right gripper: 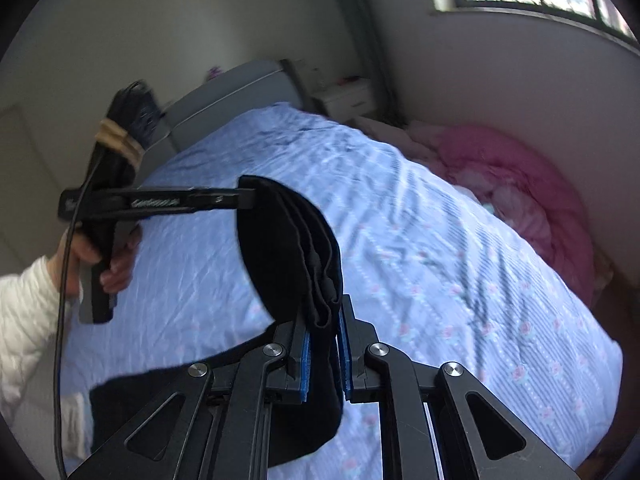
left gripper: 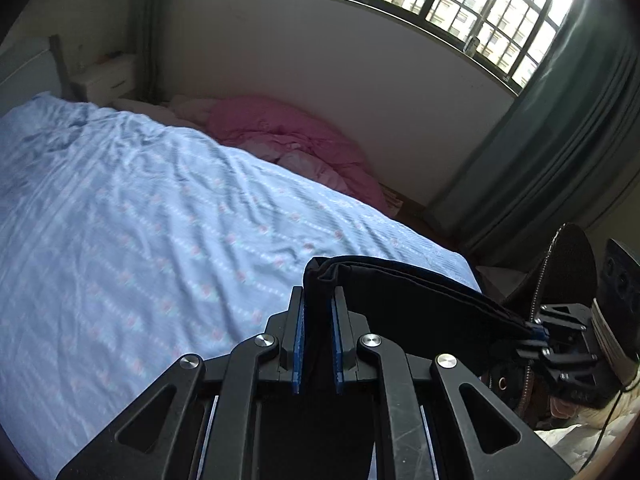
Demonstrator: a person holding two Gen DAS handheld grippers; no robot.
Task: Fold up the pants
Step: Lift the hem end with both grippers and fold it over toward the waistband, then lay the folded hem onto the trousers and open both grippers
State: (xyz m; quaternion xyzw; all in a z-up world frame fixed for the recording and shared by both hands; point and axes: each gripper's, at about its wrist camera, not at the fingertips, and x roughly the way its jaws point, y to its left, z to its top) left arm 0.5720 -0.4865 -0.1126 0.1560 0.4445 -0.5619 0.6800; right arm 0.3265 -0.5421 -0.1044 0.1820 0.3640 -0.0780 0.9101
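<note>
Right gripper (right gripper: pixel 323 316) — left gripper (left gripper: pixel 319 304) — both clamp black pants (right gripper: pixel 288 240).

Both wrist views close behind tools, angled down over bed (left gripper: pixel 140 200); bed shared.

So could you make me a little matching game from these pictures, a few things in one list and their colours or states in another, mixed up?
Things:
1. pants
2. bed sheet
3. crumpled quilt
4. curtain

Descriptions:
A. pink, heaped by the wall
B. black, pinched at both ends by the left tool and right tool, lifted off the bed
C. grey-green, hanging beside the window
D. light blue with small pink flowers, wrinkled

Pairs: 1-B, 2-D, 3-A, 4-C
</note>
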